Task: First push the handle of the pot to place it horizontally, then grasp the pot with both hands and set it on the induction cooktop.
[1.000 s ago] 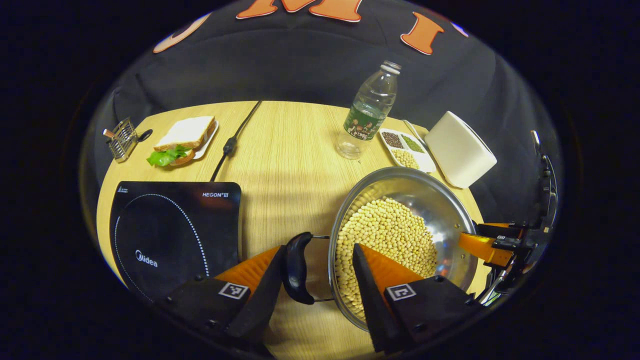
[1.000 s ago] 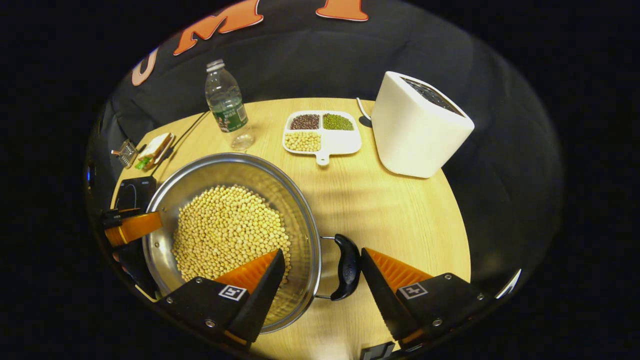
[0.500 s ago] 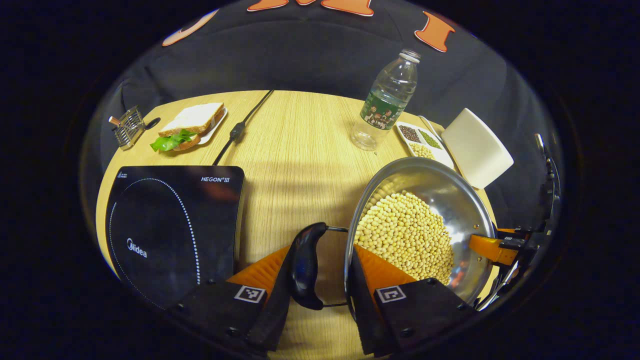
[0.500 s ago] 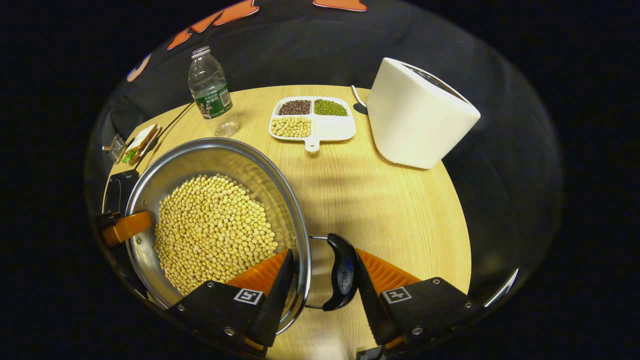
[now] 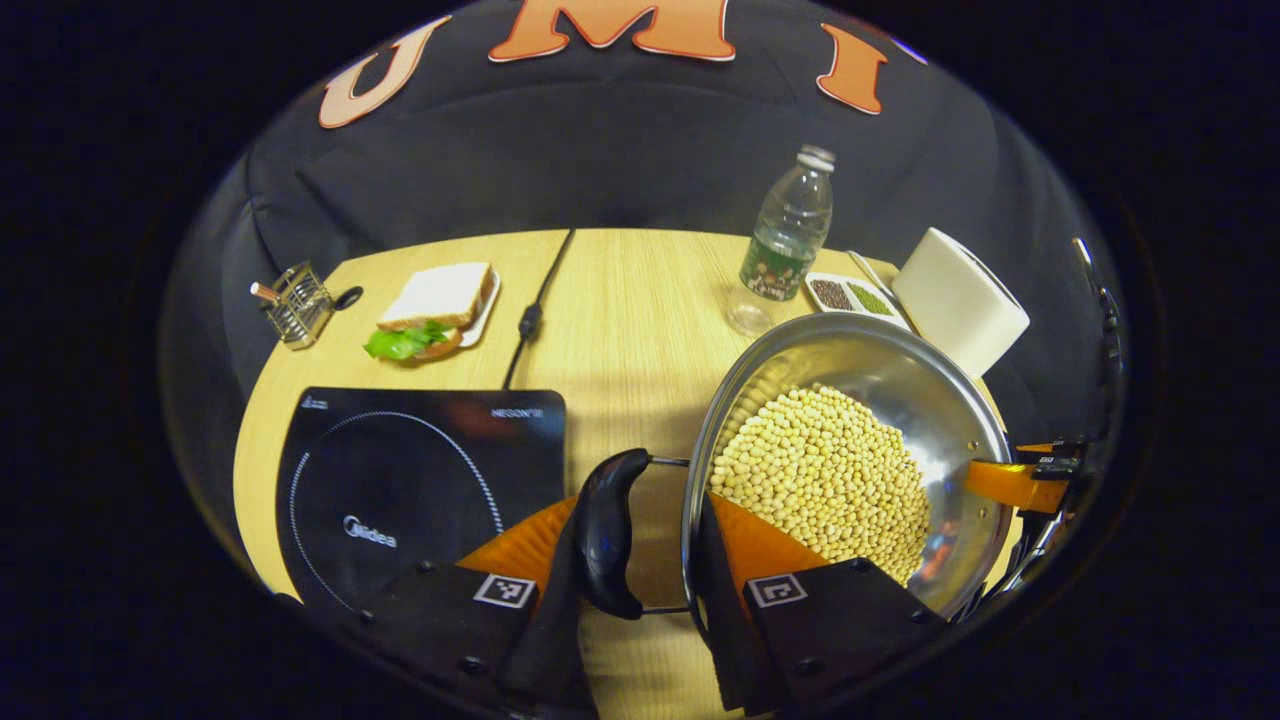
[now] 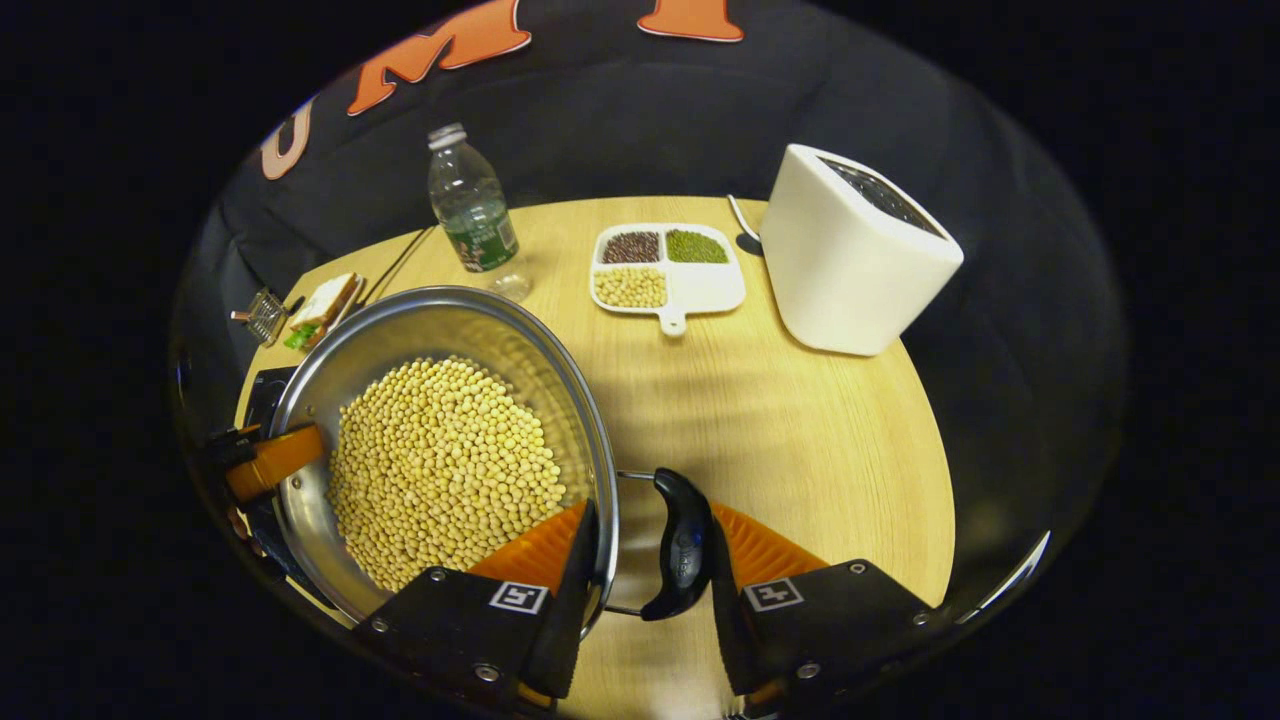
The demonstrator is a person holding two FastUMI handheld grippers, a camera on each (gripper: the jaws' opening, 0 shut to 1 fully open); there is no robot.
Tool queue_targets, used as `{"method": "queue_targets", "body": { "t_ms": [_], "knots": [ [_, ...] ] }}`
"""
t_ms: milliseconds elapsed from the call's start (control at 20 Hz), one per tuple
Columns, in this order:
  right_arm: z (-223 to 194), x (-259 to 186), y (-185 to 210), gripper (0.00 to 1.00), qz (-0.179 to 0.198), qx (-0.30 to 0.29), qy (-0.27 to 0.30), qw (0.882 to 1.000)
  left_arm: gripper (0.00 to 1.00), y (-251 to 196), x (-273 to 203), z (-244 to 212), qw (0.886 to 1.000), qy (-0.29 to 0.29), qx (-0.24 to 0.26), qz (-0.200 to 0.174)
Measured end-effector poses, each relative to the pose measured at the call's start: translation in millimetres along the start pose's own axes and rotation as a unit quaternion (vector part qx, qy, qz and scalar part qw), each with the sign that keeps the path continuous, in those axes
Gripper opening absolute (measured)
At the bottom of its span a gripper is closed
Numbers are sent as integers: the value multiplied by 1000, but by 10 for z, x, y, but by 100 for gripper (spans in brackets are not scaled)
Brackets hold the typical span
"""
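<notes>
A steel pot [image 5: 870, 362] full of soybeans [image 5: 820, 470] is held between both grippers, right of the black induction cooktop [image 5: 420, 485]. My left gripper [image 5: 640, 560] is shut across the pot's black left handle [image 5: 605, 530] and the rim, with one finger inside the wall. My right gripper [image 6: 645, 560] is shut the same way on the black right handle [image 6: 680, 545] of the pot [image 6: 420, 330]. Each view shows the other gripper at the far rim: the right gripper [image 5: 1010, 485] and the left gripper [image 6: 270, 462]. The cooktop [image 6: 262, 395] peeks out behind the pot.
On the round wooden table [image 5: 620, 320] stand a water bottle [image 5: 785, 245], a divided dish of beans [image 6: 665, 270] and a white toaster-like box [image 6: 855, 270]. A sandwich on a plate [image 5: 435, 310], a wire holder [image 5: 300, 305] and a black cable [image 5: 530, 315] lie behind the cooktop.
Both grippers closed on the pot's handles a second ago. Since then both views have risen and tilted, and the pot has moved with them.
</notes>
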State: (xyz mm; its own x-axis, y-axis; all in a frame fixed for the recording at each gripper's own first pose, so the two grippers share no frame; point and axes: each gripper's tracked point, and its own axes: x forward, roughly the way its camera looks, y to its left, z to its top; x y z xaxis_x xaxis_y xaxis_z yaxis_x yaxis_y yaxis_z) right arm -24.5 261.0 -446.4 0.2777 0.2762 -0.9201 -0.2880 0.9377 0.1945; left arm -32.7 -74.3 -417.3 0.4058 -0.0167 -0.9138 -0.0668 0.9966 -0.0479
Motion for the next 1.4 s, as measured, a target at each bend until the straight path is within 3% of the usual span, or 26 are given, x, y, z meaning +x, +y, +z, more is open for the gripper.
{"method": "queue_targets", "body": {
  "t_ms": [100, 150, 200, 250, 300, 650, 900, 1400],
  "knots": [
    [138, -117, 170, 57, 11, -12, -15, 1000, 62, 162, -141, 92, 1000, -15, -4, 11],
    [180, -164, 249, 51, 17, -12, -21, 1000, 63, 243, -222, 124, 1000, -20, -12, 15],
    [234, -200, 356, 55, 24, -14, -25, 999, 61, 317, -309, 158, 999, -24, -19, 20],
    [255, -255, 461, 51, 32, -18, -28, 999, 63, 422, -378, 196, 999, -29, -22, 27],
    [305, -313, 559, 55, 37, -24, -33, 999, 63, 499, -472, 207, 999, -33, -26, 34],
    [561, -645, 1380, 55, 78, -61, -53, 994, 63, 1103, -1103, 372, 993, -63, -58, 86],
    [691, -766, 2018, 55, 105, -91, -61, 988, 63, 1190, -1595, 424, 986, -75, -91, 119],
    [704, -737, 3022, 55, 136, -122, -51, 982, 63, 1030, -1567, 184, 978, -70, -122, 151]
  ]
}}
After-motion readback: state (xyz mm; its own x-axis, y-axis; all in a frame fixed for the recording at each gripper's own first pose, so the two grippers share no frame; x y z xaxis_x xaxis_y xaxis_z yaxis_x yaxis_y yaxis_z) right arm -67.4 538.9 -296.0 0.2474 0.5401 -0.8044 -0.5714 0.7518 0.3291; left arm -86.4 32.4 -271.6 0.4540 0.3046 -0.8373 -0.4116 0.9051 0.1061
